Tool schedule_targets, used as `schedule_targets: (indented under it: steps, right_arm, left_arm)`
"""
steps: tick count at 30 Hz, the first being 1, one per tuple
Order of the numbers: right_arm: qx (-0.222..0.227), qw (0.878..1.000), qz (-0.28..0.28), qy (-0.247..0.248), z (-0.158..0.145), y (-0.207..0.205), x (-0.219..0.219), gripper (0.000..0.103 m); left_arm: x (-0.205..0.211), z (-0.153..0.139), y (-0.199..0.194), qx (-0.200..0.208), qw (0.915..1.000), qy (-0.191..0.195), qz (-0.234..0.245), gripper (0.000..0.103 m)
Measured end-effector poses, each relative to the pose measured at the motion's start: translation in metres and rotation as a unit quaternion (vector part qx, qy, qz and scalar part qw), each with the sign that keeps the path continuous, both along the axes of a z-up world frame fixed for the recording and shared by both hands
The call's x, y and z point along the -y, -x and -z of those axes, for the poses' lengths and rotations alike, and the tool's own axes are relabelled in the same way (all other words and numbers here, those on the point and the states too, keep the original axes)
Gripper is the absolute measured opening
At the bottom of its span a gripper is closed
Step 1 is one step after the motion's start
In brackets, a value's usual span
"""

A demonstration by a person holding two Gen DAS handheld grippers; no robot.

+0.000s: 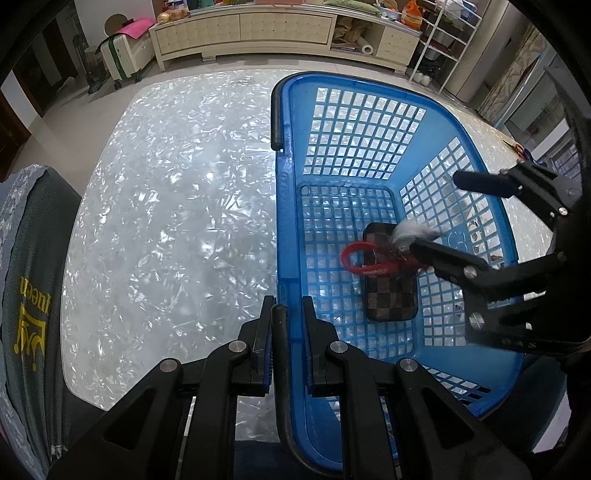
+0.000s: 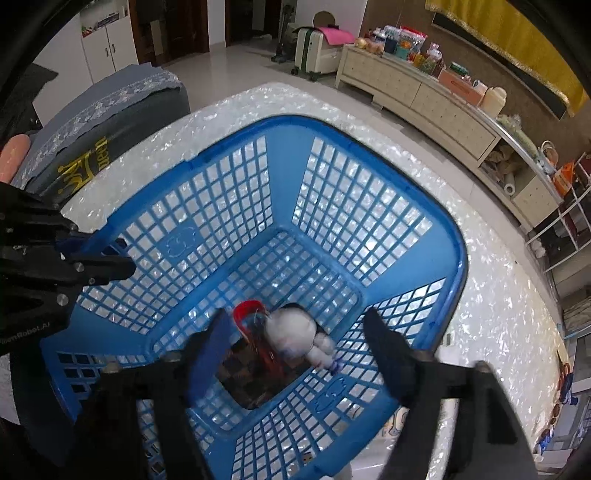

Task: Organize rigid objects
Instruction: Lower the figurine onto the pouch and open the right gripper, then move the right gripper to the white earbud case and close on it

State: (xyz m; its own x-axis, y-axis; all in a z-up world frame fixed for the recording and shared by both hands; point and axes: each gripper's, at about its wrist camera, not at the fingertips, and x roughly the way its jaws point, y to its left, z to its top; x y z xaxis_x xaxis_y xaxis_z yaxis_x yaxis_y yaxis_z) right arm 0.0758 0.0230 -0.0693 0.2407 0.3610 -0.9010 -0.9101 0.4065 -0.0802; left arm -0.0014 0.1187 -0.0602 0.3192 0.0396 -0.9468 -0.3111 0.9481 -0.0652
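A blue lattice basket [image 1: 283,221] [image 2: 456,236] stands on the pearly white table [image 1: 166,203]. On its floor lies a brown checkered case [image 1: 391,295] [image 2: 251,380] with a red ring clip [image 1: 351,258] [image 2: 245,310] across it. A white fluffy toy [image 1: 413,232] [image 2: 295,328], blurred, is over the case. My left gripper [image 1: 286,328] [image 2: 123,258] is shut on the basket's black handle [image 1: 280,354] at the near rim. My right gripper [image 2: 299,341] [image 1: 448,216] reaches down into the basket, open, with the white toy between its fingers and a gap on each side.
A grey cushioned seat [image 1: 33,280] [image 2: 110,110] with yellow lettering sits against the table's left edge. Scissors [image 1: 521,149] lie on the table beyond the basket's right side. A cream low cabinet [image 1: 258,29] and a suitcase [image 1: 125,55] stand across the floor.
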Motion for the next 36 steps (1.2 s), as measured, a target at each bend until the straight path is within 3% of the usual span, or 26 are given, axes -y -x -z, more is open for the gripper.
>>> schedule_targets:
  steps: [2, 4, 6, 18, 29, 36]
  right_arm:
    - [0.000, 1.000, -0.002, -0.002, -0.003, -0.001, 0.001, 0.080]
    - [0.005, 1.000, -0.004, -0.003, -0.006, -0.001, 0.003, 0.095]
    - [0.006, 1.000, -0.013, -0.005, -0.008, 0.000, 0.004, 0.103]
    - [0.043, 0.999, -0.012, -0.005, -0.035, 0.009, 0.022, 0.103]
    - [0.015, 0.999, 0.049, -0.012, -0.058, -0.019, 0.093, 0.103]
    - [-0.003, 0.995, 0.097, 0.010, -0.043, -0.043, 0.139, 0.103]
  left_arm:
    - [0.001, 0.000, 0.000, 0.000, 1.0000, -0.001, 0.000, 0.014]
    - [0.001, 0.000, 0.000, 0.001, 1.0000, 0.000, 0.000, 0.014]
    - [0.002, 0.000, 0.000, 0.001, 1.0000, -0.001, 0.001, 0.014]
    - [0.004, -0.001, -0.001, 0.001, 0.9999, -0.013, 0.007, 0.014]
    - [0.007, -0.001, -0.002, -0.003, 0.9997, -0.024, 0.010, 0.014]
    - [0.008, 0.000, -0.002, -0.004, 0.9996, -0.026, 0.009, 0.014]
